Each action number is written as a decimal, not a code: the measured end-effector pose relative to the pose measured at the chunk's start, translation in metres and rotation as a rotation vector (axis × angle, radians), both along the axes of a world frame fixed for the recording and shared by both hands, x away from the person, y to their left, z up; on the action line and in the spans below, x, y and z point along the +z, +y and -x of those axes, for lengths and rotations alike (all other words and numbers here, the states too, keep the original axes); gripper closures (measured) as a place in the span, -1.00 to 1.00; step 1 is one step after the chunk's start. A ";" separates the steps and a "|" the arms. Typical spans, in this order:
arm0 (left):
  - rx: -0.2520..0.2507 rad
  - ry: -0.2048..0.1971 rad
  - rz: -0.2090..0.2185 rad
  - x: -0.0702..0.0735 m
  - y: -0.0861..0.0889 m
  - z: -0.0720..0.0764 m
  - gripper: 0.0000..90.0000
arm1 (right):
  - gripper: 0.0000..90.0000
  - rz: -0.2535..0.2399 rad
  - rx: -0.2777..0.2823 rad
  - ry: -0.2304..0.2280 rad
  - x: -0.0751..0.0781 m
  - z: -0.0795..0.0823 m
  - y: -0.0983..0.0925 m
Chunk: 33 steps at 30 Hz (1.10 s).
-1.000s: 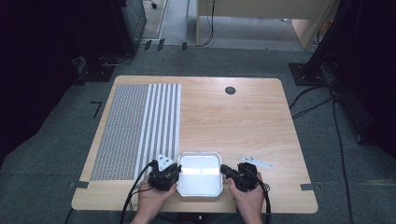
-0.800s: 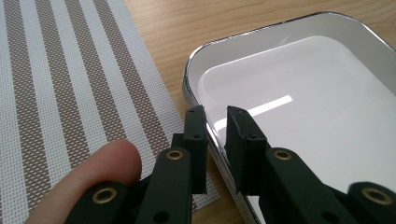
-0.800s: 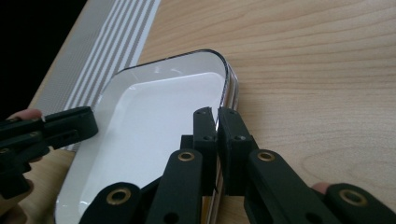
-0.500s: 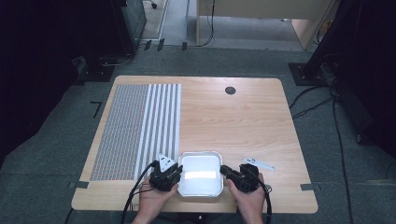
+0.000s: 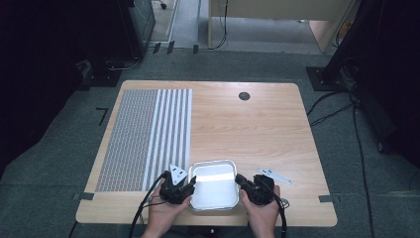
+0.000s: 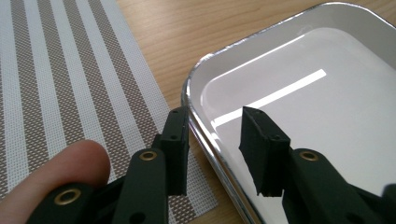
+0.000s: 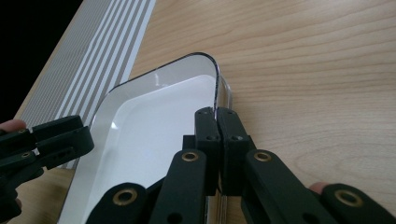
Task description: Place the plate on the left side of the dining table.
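Tray pinched on one rim only, other side let go.

The foil tray (image 5: 213,184) sits at the near table (image 5: 257,124) edge, just beside the striped mat (image 5: 143,139). If lifted now, it can be tipped or its thin rim bent, since only the right gripper (image 7: 216,122) is clamped on the rim. The left gripper (image 6: 212,140) has just been opening: jaws partly apart, astride the rim, pads not pressing.
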<state>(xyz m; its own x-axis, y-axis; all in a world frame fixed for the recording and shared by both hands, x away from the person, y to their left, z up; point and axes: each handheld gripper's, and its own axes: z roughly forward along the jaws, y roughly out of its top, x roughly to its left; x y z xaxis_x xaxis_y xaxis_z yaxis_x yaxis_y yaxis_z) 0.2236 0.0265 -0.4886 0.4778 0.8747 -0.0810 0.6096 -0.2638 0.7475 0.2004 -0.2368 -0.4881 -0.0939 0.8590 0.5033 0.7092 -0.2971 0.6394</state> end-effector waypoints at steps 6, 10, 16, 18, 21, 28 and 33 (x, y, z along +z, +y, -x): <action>0.003 0.002 0.033 0.003 0.004 -0.001 0.30 | 0.99 -0.001 -0.050 -0.027 0.006 0.006 -0.008; -0.014 0.000 0.039 0.003 0.001 0.001 0.31 | 0.98 0.022 -0.049 -0.007 0.005 0.008 -0.012; -0.030 0.008 0.026 0.002 -0.006 0.005 0.32 | 0.74 0.074 -0.051 -0.049 0.006 0.007 -0.016; -0.031 0.010 0.023 0.002 -0.007 0.005 0.32 | 0.74 0.109 -0.048 -0.065 0.007 0.005 -0.016; -0.037 0.019 0.024 0.001 -0.008 0.006 0.33 | 0.74 0.140 -0.026 -0.069 0.007 0.002 -0.014; -0.059 0.032 0.015 -0.001 -0.012 0.007 0.35 | 0.70 0.175 0.014 -0.087 0.009 -0.004 -0.003; -0.072 0.034 0.006 -0.003 -0.015 0.009 0.36 | 0.71 0.245 0.025 -0.088 0.007 -0.014 0.005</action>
<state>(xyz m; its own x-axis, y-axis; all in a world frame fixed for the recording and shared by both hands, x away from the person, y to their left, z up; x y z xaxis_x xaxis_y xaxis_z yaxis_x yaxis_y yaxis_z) 0.2150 0.0116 -0.4916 0.5363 0.8377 -0.1031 0.6142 -0.3036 0.7284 0.2146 -0.2322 -0.4810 -0.1503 0.9512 0.2695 0.6529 -0.1092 0.7495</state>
